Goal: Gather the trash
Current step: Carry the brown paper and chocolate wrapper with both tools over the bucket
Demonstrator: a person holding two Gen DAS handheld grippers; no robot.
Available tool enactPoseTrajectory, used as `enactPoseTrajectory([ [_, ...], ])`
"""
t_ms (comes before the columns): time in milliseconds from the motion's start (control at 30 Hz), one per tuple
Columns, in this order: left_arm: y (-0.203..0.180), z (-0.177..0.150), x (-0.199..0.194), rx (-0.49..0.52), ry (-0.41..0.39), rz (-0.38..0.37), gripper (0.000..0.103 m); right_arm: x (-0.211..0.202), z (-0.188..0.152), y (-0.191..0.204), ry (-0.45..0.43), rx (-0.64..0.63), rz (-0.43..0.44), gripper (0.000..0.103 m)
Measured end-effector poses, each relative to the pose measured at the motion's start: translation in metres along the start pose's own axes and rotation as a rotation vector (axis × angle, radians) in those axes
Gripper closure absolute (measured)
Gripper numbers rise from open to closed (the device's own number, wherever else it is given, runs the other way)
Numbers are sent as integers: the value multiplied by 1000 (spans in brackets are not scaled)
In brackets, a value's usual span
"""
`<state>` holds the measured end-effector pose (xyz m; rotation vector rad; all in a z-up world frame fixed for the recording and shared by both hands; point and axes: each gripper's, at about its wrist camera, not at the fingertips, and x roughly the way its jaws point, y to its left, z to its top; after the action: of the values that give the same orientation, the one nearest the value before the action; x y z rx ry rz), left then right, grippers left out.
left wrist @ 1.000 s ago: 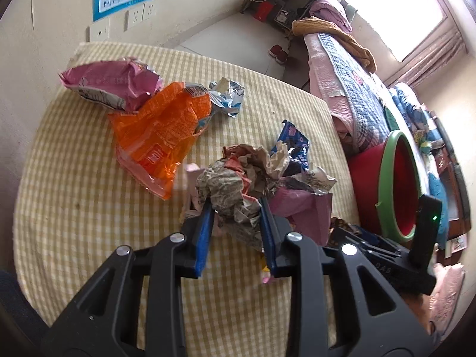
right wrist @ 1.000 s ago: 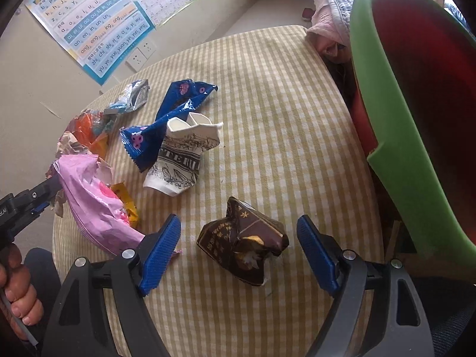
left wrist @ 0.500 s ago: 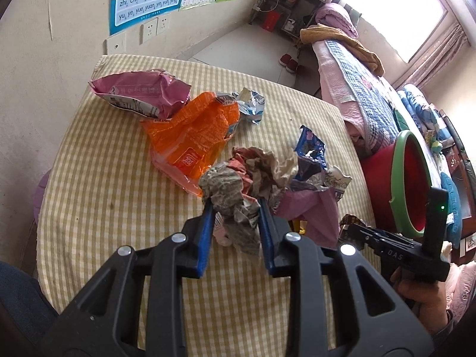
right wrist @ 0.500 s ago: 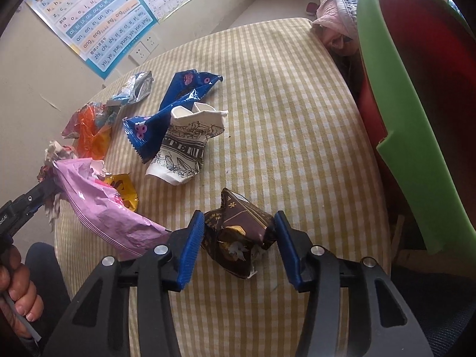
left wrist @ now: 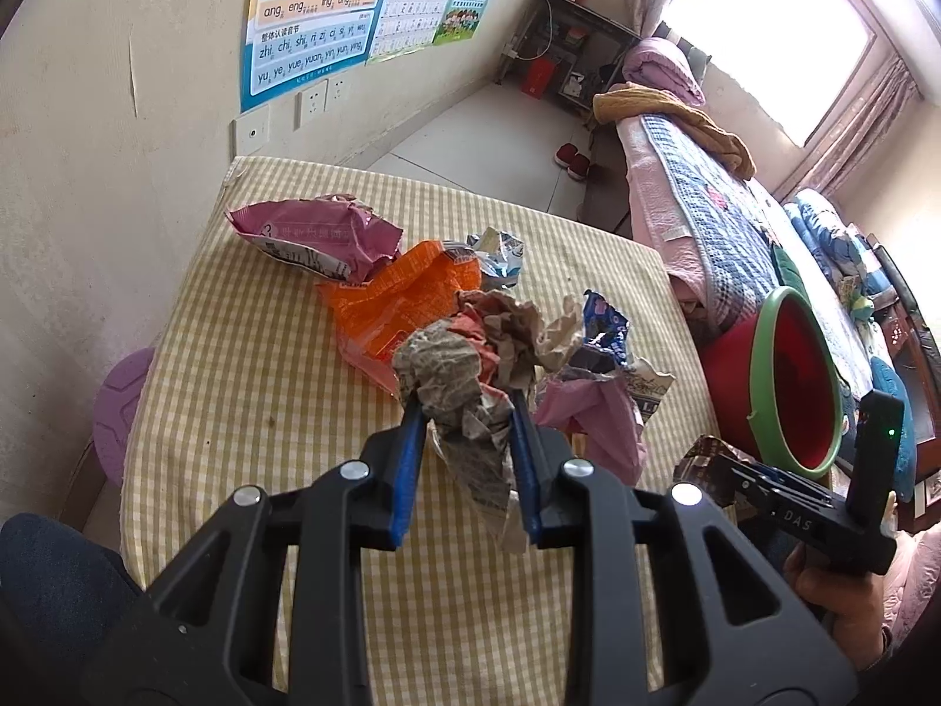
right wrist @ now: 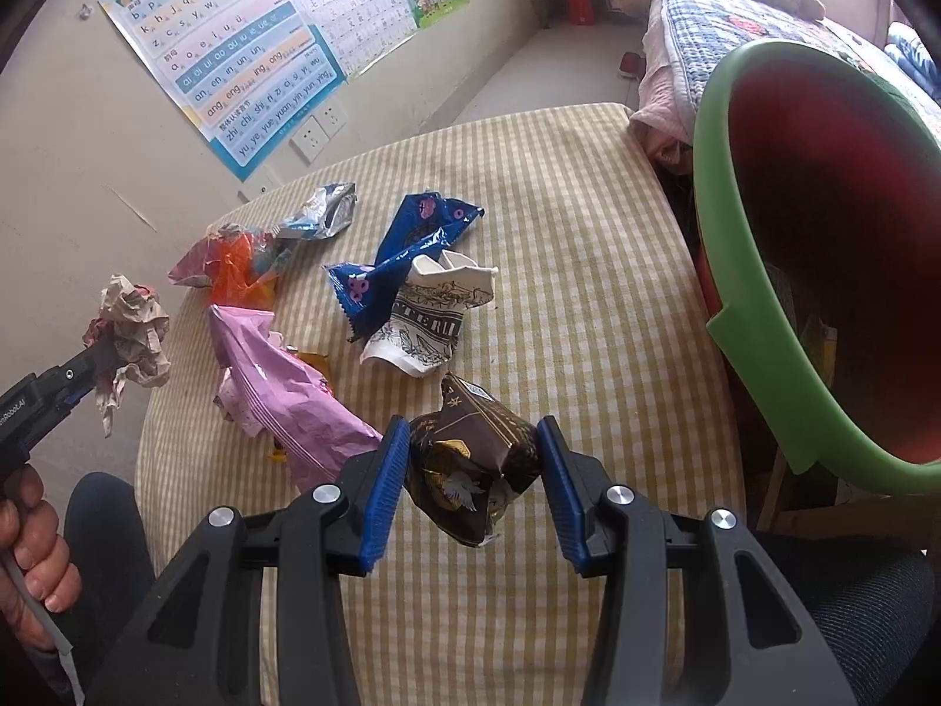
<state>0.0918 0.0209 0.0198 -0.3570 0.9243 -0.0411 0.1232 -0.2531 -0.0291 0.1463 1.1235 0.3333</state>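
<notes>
- L gripper (left wrist: pixel 464 459) was clamped on a crumpled paper wad (left wrist: pixel 459 376), wad held clear of the checked tablecloth (left wrist: pixel 247 353).
- Just beyond its tips lay an orange wrapper (left wrist: pixel 388 306); further out, a pink bag (left wrist: pixel 317 232) near the table's far edge.
- R gripper (right wrist: pixel 473 482) had just been closing; its pads pressed both sides of a brown wrapper (right wrist: pixel 476 459).
- Ahead of R tips: crushed paper cup (right wrist: pixel 429 317) w/ a blue wrapper (right wrist: pixel 400 259) touching it; a purple bag (right wrist: pixel 282 388) to their left.
- Right of R gripper, beside the table: red bin w/ green rim (right wrist: pixel 735 235).
</notes>
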Motion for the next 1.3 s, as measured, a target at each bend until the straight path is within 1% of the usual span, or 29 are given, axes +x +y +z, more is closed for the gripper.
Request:
enactPoseTrajectory([
  [267,-34,0,-15,46,-20,-46,76,-30,4,4,-73,-2,19,59],
  [433,-59,1,-18,87,-25,-68,76,-46,4,-5,-114,20,19,59],
  [600,-86,3,-13,133,-15,-96,76,-63,7,-17,-162,36,-1,59],
  [767,-114,6,-4,173,-6,-134,76,-80,12,-36,-208,67,-24,59],
  [1033,-167,14,13,249,15,-197,76,-108,15,-84,-280,136,-88,59],
  [1167,-195,15,22,286,27,-230,76,-118,15,-105,-304,161,-125,59],
  [1300,-221,15,32,320,45,-262,76,-123,13,-126,-317,189,-143,59],
])
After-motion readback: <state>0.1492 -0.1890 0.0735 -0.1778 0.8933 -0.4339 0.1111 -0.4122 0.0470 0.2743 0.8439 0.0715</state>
